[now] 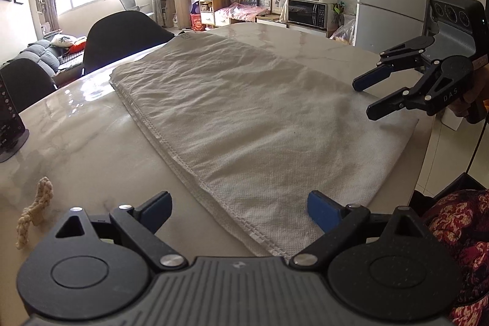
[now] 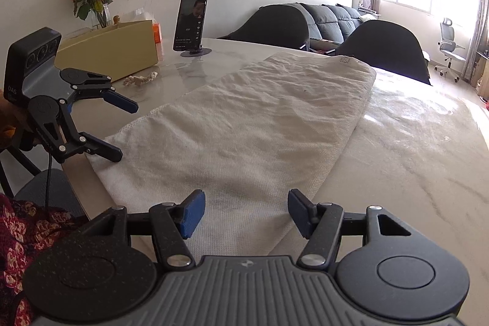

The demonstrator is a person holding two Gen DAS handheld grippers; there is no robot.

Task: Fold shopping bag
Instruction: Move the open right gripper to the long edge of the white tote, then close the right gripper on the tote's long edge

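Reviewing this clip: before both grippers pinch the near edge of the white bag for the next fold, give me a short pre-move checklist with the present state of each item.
1. Shopping bag lies flat on the marble table: ok, only wrinkled.
2. Left gripper open, nothing between its pads: ok.
3. Right gripper open, nothing held: ok.
4. Both grippers at the bag's near edge, one at each end: ok.
5. Braided rope lies off the bag: ok.
6. Bag handles tucked away: cannot tell, none visible.
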